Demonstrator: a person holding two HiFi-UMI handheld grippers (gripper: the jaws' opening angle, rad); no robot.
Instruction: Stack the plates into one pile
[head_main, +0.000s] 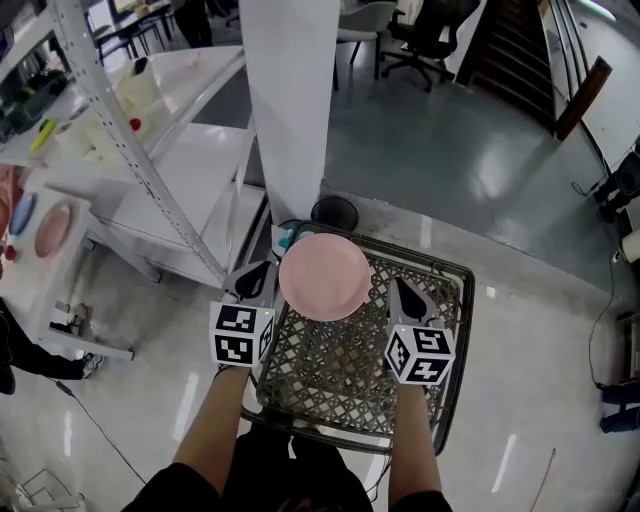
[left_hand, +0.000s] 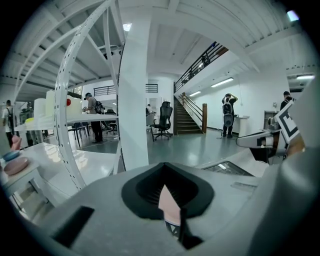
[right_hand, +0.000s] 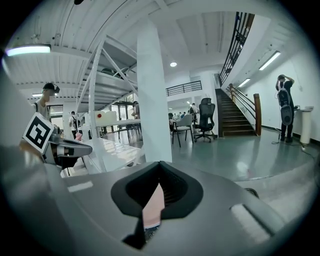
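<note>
Holding the pink plate (head_main: 323, 276) by opposite rims, clamped in the left gripper (head_main: 258, 281) and the right gripper (head_main: 401, 293); matching heights over the wire basket (head_main: 340, 375), avoiding tilt.

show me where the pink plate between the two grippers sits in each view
Head view: pink plate at centre, above the mesh cart, between left gripper and right gripper.
Left gripper view: pink sliver low centre, pinched in the shut jaws.
Right gripper view: same, low centre, slightly left.
Shared landmark: the white column.
</note>
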